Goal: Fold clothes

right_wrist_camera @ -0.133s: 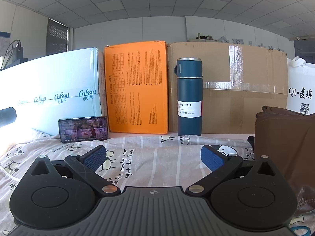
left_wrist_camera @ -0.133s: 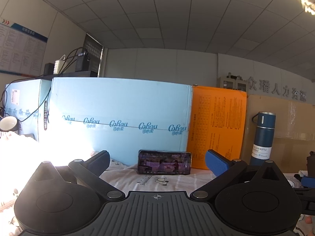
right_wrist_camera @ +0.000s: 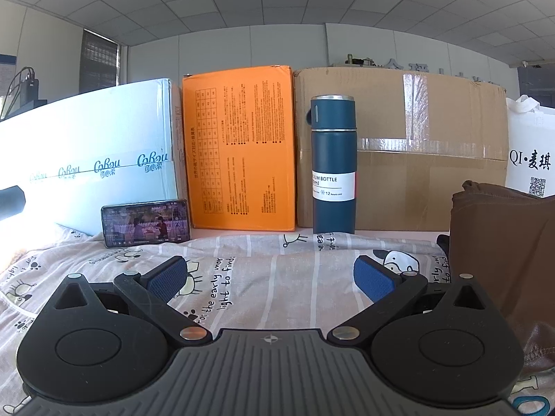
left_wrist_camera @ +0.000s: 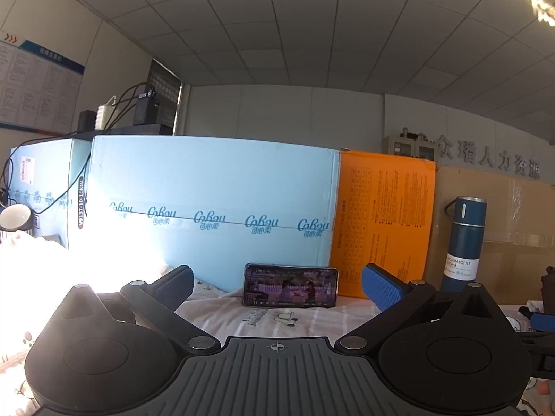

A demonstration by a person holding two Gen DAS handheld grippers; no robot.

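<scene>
A brown garment (right_wrist_camera: 499, 256) lies heaped at the right edge of the right wrist view, on a striped sheet with cartoon prints (right_wrist_camera: 277, 263). My right gripper (right_wrist_camera: 272, 279) hovers level over the sheet, open, nothing between its blue pads; the garment is just to the right of its right finger. My left gripper (left_wrist_camera: 277, 286) is also open and empty, held level over the same sheet (left_wrist_camera: 277, 319), pointing at a phone. At the left view's right edge a blue pad of the right gripper (left_wrist_camera: 543, 322) shows. The left side of the sheet is washed out by glare.
Along the back stand a light blue box (left_wrist_camera: 215, 204), an orange box (right_wrist_camera: 239, 149), a taped cardboard box (right_wrist_camera: 430, 159) and a white bag (right_wrist_camera: 530, 152). A dark blue vacuum bottle (right_wrist_camera: 333, 166) stands upright. A phone (right_wrist_camera: 145, 222) playing video leans against the blue box.
</scene>
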